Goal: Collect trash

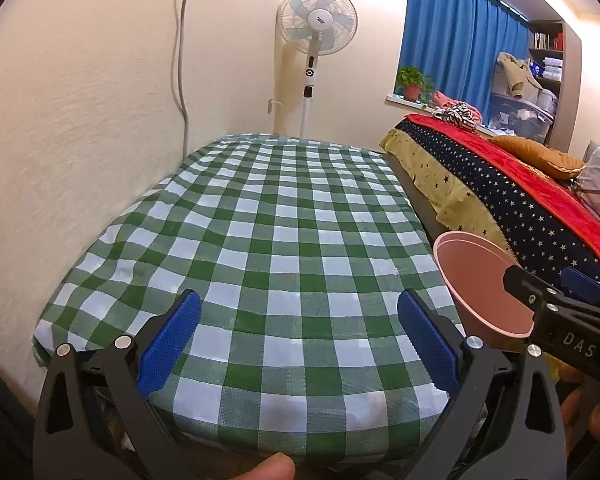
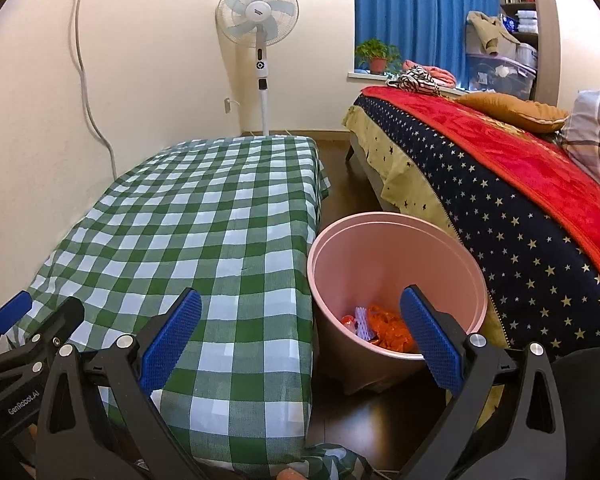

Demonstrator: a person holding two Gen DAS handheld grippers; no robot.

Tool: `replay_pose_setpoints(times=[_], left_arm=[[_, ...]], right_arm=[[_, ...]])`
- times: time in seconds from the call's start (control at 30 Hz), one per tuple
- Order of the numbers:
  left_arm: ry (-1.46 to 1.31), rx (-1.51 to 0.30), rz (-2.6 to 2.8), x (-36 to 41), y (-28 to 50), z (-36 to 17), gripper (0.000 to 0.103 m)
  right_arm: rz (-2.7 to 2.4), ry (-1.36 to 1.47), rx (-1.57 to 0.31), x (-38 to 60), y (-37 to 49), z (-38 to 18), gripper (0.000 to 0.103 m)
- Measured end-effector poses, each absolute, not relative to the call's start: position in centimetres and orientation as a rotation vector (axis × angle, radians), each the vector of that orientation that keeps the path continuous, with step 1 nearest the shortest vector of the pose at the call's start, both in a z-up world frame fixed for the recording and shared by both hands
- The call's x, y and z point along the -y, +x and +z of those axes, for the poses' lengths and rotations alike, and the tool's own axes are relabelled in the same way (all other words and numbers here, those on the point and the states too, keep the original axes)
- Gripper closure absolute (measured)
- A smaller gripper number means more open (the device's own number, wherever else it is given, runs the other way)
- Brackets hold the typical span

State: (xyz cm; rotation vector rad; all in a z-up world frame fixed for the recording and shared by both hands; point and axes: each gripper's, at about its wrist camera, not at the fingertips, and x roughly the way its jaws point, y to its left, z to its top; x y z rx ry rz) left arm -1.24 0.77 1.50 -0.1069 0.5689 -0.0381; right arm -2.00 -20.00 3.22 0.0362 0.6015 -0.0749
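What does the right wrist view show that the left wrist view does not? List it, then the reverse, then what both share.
Only the right wrist view shows the trash lying in the bottom of the pink bin, the dark floor between table and bed, and the left gripper from the side.

Only the left wrist view shows the right gripper from the side, in front of the bin's far wall.

Both show the green checked tablecloth, the standing fan, the blue curtain, the bed, and open fingers.

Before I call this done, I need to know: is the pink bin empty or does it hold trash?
It holds trash. The pink bin stands upright with orange scraps on its bottom.
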Motion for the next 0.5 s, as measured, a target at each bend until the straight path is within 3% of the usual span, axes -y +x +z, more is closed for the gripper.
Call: replay_pose_setpoints(times=[0.5], left_arm=[[-0.104,-0.559,-0.048,-0.45,-1.27,1.48,0.008]], right_arm=[[-0.066,0.039,-0.593,19.96,-2.08,3.51,0.005]])
